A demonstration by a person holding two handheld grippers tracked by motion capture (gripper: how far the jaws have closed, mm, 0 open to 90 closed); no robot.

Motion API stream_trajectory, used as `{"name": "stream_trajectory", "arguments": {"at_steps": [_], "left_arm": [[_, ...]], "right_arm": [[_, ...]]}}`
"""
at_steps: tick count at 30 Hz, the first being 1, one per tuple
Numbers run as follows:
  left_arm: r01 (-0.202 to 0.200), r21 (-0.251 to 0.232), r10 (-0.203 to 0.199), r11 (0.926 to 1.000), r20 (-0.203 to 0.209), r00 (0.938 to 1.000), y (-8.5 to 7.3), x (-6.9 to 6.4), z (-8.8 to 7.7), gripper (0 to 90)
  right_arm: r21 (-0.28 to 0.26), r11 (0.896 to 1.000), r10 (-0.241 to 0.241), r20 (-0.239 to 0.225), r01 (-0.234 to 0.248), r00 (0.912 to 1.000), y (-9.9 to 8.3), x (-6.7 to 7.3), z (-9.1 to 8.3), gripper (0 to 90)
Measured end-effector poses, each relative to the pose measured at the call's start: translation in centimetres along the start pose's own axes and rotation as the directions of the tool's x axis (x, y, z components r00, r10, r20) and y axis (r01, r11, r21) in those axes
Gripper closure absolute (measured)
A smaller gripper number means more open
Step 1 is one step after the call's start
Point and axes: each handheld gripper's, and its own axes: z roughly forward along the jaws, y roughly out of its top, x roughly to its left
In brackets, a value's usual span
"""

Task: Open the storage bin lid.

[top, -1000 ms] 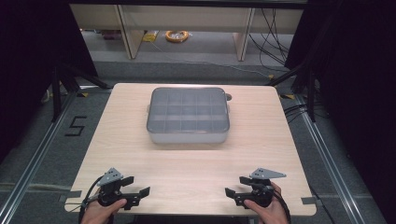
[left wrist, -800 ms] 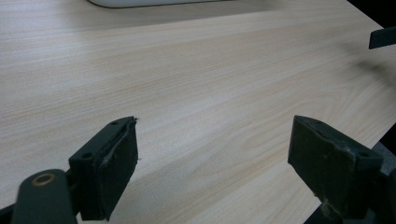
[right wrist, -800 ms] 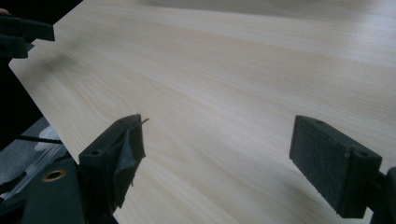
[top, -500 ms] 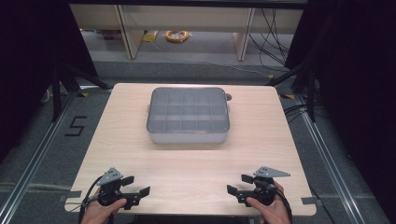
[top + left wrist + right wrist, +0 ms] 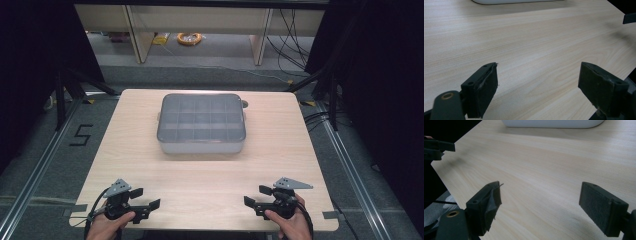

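Flanking one box [image 5: 201, 123], two grippers [image 5: 141, 201] [image 5: 259, 197].

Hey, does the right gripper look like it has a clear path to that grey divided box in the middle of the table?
Probably yes. The right gripper is open at the near edge, and bare table lies between it and the box.

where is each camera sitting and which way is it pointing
High view: above the person's side, looking forward and down on the wooden table and lidded compartment box; both hands show, with the left gripper and right gripper.
Left gripper view: rides on the left gripper, looking along its open jaws across the tabletop.
Right gripper view: rides on the right gripper, jaws open.
Both gripper views share the box's near edge.
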Motion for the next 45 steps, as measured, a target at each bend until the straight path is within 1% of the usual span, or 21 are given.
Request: {"name": "stream_trajectory", "arguments": {"at_steps": [2,4,6,7,11,13,14,16,17,18,23,26,27,32,36,38,39,41,42,43,45], "left_arm": [[0.001,-0.005,-0.001,1.0,0.004,1.0,0.0,0.0,0.0,15.4],[-0.006,0.004,0.006,1.0,-0.005,1.0,0.1,0.1,-0.1,15.4],[0.002,0.003,-0.002,1.0,0.0,1.0,0.1,0.2,0.0,15.4],[-0.001,-0.006,0.001,1.0,0.002,1.0,0.1,0.3,0.0,15.4],[0.023,-0.008,-0.023,0.9997,0.005,0.9997,0.4,0.5,0.0,15.5],[0.026,-0.008,-0.026,0.9996,0.008,0.9996,0.5,0.7,0.0,15.8],[0.026,-0.008,-0.026,0.9996,0.008,0.9996,0.5,0.7,0.0,15.8],[0.036,-0.018,-0.036,0.9992,0.002,0.9994,0.5,0.7,0.0,15.8],[0.031,-0.01,-0.031,0.9995,0.002,0.9995,0.7,0.9,0.0,15.9],[0.031,-0.01,-0.031,0.9995,0.002,0.9995,0.7,0.9,0.0,15.9],[0.06,-0.04,-0.059,0.9974,0.01,0.9982,1.4,1.3,0.1,16.5],[0.069,-0.034,-0.069,0.997,0.006,0.9976,1.9,1.7,0.2,16.6],[0.069,-0.035,-0.069,0.997,0.004,0.9976,2.1,1.8,0.2,16.6],[0.08,-0.039,-0.08,0.996,0.006,0.9968,2.6,2.0,0.8,16.7],[0.078,-0.035,-0.078,0.9964,0.0,0.997,3.1,2.0,0.8,16.7],[0.082,-0.051,-0.082,0.9953,-0.001,0.9966,3.7,2.1,0.9,16.7],[0.084,-0.054,-0.084,0.995,0.0,0.9964,4.0,2.1,0.9,16.7],[0.09,-0.062,-0.09,0.994,0.008,0.9959,4.2,2.2,0.9,16.6],[0.095,-0.069,-0.095,0.9931,0.012,0.9955,4.8,2.3,1.1,16.6],[0.099,-0.077,-0.099,0.9921,0.005,0.9951,5.1,2.3,1.2,16.6],[0.108,-0.093,-0.109,0.9898,-0.002,0.9941,5.7,2.5,1.4,16.7]], "right_arm": [[-0.015,1.0,-0.027,0.004,0.027,0.9996,0.1,-0.4,0.0,18.8],[-0.005,1.0,0.016,0.009,-0.016,0.9998,0.1,-0.2,-0.1,18.9],[-0.019,1.0,0.008,0.01,-0.008,0.9999,0.2,-0.4,-0.1,19.1],[-0.031,0.999,-0.039,0.03,0.04,0.9988,0.5,-0.9,-0.2,19.2],[-0.054,0.999,0.002,0.037,-0.001,0.9993,0.7,-1.0,-0.4,20.0],[-0.054,0.998,-0.025,0.035,0.027,0.999,0.8,-1.4,-0.5,20.5],[-0.036,0.999,0.025,0.031,-0.024,0.9992,0.8,-1.2,-0.6,21.6],[-0.039,0.999,0.023,0.026,-0.022,0.9994,0.9,-1.3,-0.7,21.7],[-0.049,0.997,0.052,0.01,-0.052,0.9986,1.0,-1.2,-0.7,21.7],[-0.064,0.998,-0.002,0.033,0.005,0.9994,1.1,-1.8,-0.6,21.7],[-0.089,0.996,0.019,0.01,-0.018,0.9998,1.6,-2.1,-0.5,21.8],[-0.077,0.994,0.071,-0.008,-0.072,0.9974,1.8,-1.9,-0.2,23.3],[-0.088,0.996,0.029,0.011,-0.028,0.9995,1.9,-2.3,0.1,23.4],[-0.084,0.995,0.047,0.004,-0.046,0.9989,3.0,-2.1,0.3,23.7],[-0.095,0.996,0.002,-0.004,-0.002,1.0,3.5,-2.4,0.3,23.8],[-0.075,0.995,0.06,-0.03,-0.062,0.9977,4.1,-2.3,0.5,24.3],[-0.089,0.996,0.012,-0.017,-0.013,0.9998,4.4,-2.8,0.6,24.4],[-0.081,0.996,0.027,-0.016,-0.028,0.9995,4.7,-2.8,0.6,24.5],[-0.112,0.993,0.022,-0.022,-0.024,0.9995,5.5,-3.2,0.6,24.9],[-0.101,0.992,0.072,-0.031,-0.075,0.9969,5.9,-3.1,0.5,25.1],[-0.127,0.991,0.03,-0.017,-0.032,0.9994,6.9,-3.9,0.5,25.1]]}}
